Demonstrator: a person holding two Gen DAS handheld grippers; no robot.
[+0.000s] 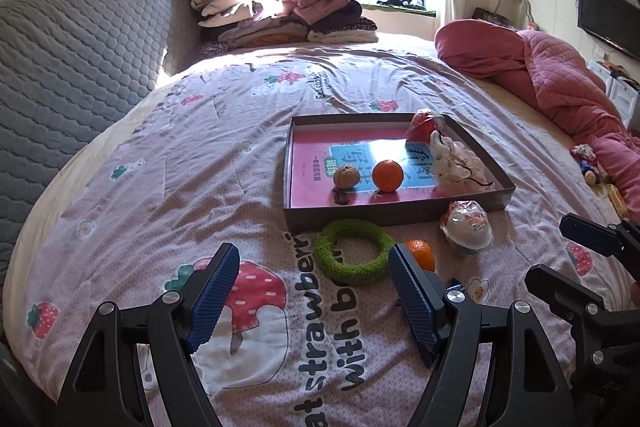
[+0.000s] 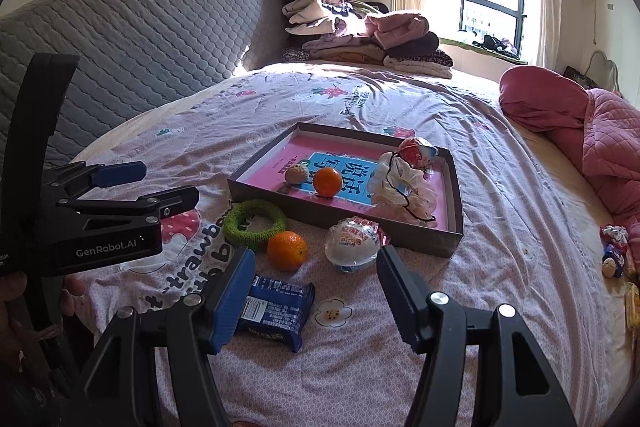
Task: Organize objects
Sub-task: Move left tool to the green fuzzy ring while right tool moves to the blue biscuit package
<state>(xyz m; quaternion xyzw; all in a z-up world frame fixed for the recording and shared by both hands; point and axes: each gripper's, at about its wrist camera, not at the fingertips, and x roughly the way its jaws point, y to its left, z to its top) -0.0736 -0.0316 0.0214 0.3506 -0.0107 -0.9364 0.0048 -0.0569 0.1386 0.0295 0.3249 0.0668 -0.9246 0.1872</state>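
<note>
A shallow grey box (image 1: 394, 213) (image 2: 340, 217) lies on the bed. In it are an orange (image 1: 387, 175) (image 2: 327, 181), a walnut (image 1: 347, 176), a white scrunchie (image 1: 456, 163) (image 2: 400, 189) and a red-white wrapped egg (image 1: 424, 125). In front of the box lie a green ring (image 1: 354, 251) (image 2: 254, 223), a second orange (image 1: 420, 253) (image 2: 287, 250), a white wrapped egg (image 1: 466, 227) (image 2: 352, 241) and a blue snack pack (image 2: 276, 309). My left gripper (image 1: 314, 301) (image 2: 160, 183) is open and empty, near the ring. My right gripper (image 2: 316, 301) is open and empty, just before the snack pack and egg.
The bed has a strawberry-print quilt (image 1: 200, 155). Folded clothes (image 1: 280, 13) are piled at the headboard end. A pink blanket (image 1: 552, 75) lies at the right. Small toys (image 2: 614, 251) lie at the right edge. A grey padded headboard (image 1: 72, 67) is at the left.
</note>
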